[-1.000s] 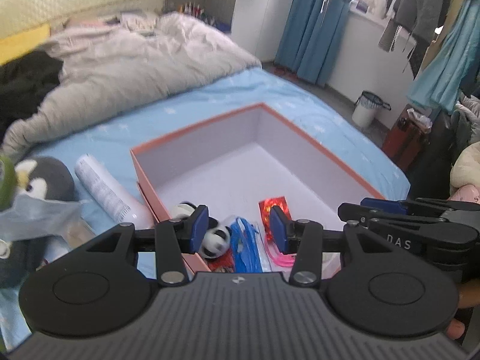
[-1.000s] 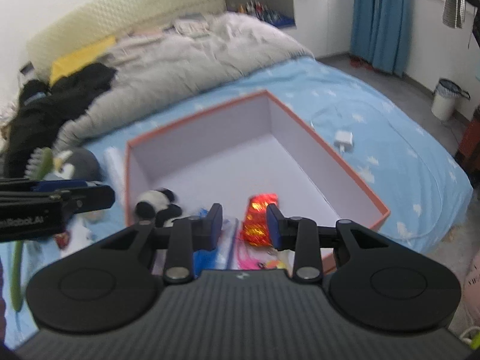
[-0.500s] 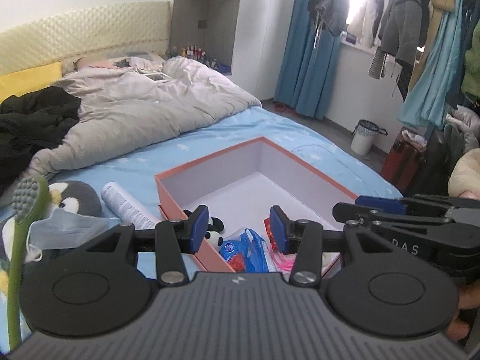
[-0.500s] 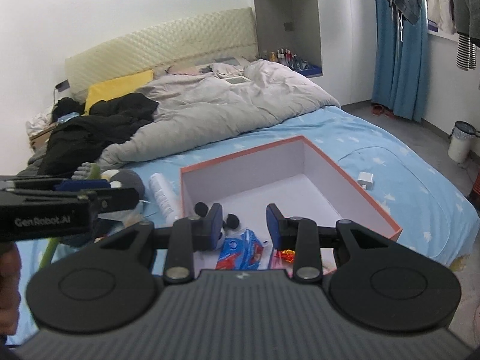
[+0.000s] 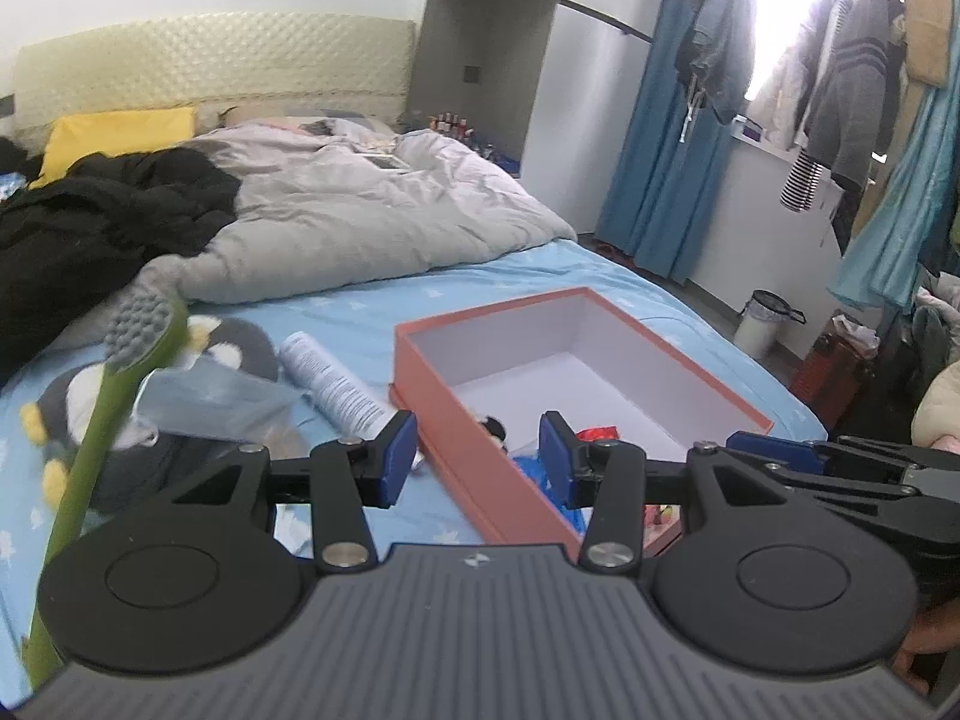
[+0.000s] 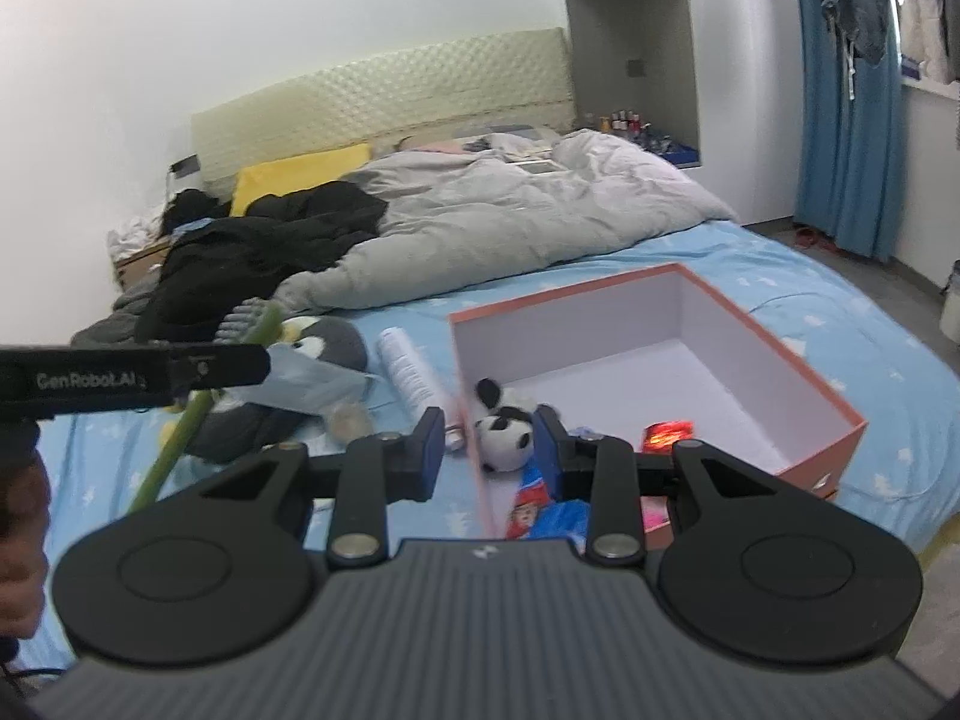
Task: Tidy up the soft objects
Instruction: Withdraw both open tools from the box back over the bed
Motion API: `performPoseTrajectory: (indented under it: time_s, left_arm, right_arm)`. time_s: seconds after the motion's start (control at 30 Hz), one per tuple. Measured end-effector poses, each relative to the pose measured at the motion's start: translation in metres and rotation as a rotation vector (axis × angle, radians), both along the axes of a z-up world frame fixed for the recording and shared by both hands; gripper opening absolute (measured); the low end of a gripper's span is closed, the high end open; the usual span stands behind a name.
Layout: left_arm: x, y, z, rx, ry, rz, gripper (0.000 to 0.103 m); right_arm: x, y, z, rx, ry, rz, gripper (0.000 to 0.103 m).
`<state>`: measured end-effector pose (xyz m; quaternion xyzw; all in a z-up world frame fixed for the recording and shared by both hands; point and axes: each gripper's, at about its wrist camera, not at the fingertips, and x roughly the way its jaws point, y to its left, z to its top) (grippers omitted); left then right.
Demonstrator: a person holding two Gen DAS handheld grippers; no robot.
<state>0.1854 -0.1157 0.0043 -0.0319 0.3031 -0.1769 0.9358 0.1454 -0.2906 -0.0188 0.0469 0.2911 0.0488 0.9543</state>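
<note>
Bright daylight, blown-out glare at the window (image 5: 792, 30), fisheye-bent edges, slight motion blur.

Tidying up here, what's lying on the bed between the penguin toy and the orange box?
A white tube, lying between the penguin toy and the orange box; both wrist views show it.

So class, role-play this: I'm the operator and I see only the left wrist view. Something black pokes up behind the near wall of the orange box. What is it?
Observer: In the right wrist view it's a small black-and-white panda plush, lying inside the orange cardboard box, at its near left corner.
Operator: Are the right tongs gripping it?
Observer: No. The right tongs stand open and empty, short of the panda.
</note>
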Motion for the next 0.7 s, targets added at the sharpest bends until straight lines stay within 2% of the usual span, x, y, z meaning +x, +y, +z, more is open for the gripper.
performPoseTrajectory:
  time_s: [0.33,0.5,0.7]
  left_arm:
    - [-0.054,0.034,-0.015,-0.004,0.006,0.074,0.051]
    - [-0.070,0.055,-0.029,-0.015,0.034,0.153,0.051]
    - [-0.091,0.081,-0.041,-0.016,0.061,0.198,0.051]
  right_arm:
    - [-0.020,0.031,-0.003,0.011,-0.021,0.077,0.036]
    - [-0.033,0.050,-0.007,-0.001,-0.024,0.113,0.036]
    - [-0.044,0.070,-0.022,0.023,0.016,0.167,0.036]
